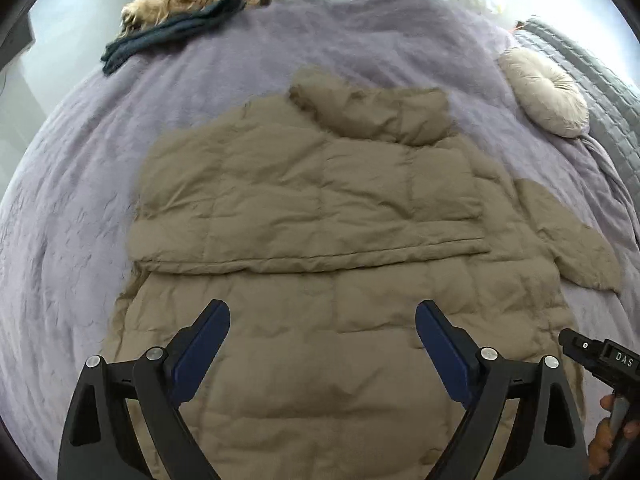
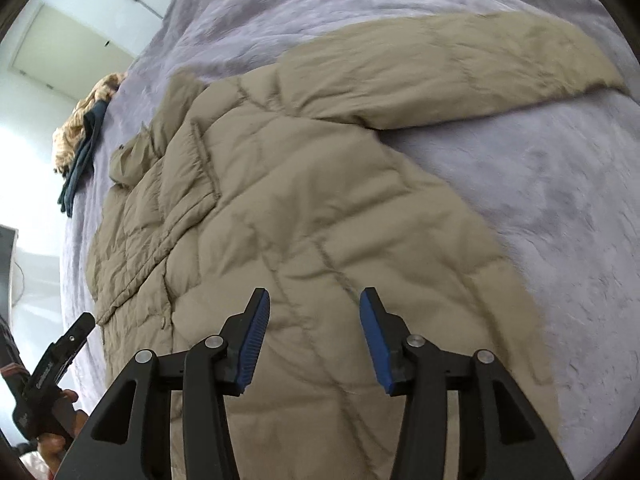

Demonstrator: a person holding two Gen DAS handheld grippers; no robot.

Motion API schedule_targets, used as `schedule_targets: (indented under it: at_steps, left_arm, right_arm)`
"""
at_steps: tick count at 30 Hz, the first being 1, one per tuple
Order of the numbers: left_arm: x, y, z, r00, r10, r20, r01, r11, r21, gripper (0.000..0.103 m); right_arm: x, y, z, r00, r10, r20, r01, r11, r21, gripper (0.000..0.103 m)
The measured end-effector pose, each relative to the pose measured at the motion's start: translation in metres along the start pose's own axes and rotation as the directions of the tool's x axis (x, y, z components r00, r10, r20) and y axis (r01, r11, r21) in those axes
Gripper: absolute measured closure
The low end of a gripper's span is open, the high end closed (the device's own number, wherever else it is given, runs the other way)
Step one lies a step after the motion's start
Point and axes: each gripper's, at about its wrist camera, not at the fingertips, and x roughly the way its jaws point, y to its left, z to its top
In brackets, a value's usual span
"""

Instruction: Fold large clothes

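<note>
From my left gripper (image 1: 322,322) I see the tan puffer jacket (image 1: 312,208) spread flat on the lilac bed cover (image 1: 80,200), one sleeve folded across its body, the hood end farthest from me, the other sleeve (image 1: 576,240) lying out to the right; these fingers stand wide apart with nothing between them, above the hem. That view alone shows the round cream cushion (image 1: 546,94), and it shows the dark garment on a furry one (image 1: 180,24) whole. My right gripper (image 2: 315,326) looks along the jacket (image 2: 280,200) from its side; its fingers are partly open, empty, over the fabric; the free sleeve (image 2: 460,64) stretches away; the other gripper (image 2: 52,360) shows at lower left.
</note>
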Motion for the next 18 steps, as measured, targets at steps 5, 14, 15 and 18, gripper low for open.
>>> schedule_targets:
  at_steps: [5,14,15,18]
  left_arm:
    - [0.008,-0.033,-0.001,0.999,-0.015,-0.046,0.017,0.999,0.047,0.008]
    - [0.016,-0.090,-0.004,0.996,-0.049,-0.075,0.057,0.992,0.115,0.000]
    - [0.018,-0.095,-0.005,0.995,-0.054,-0.088,0.064,0.991,0.121,0.000]
    - [0.026,-0.110,-0.006,0.991,-0.049,-0.128,0.066,0.989,0.134,0.000]
  right_arm:
    - [-0.013,-0.040,0.005,1.000,0.013,0.018,-0.015,0.996,0.087,0.046]
    - [-0.034,-0.127,0.043,0.993,0.053,0.109,-0.081,0.960,0.269,0.008]
    - [-0.036,-0.140,0.049,0.990,0.064,0.127,-0.100,0.949,0.298,0.005]
    - [-0.038,-0.166,0.063,0.985,0.064,0.163,-0.119,0.928,0.353,0.000]
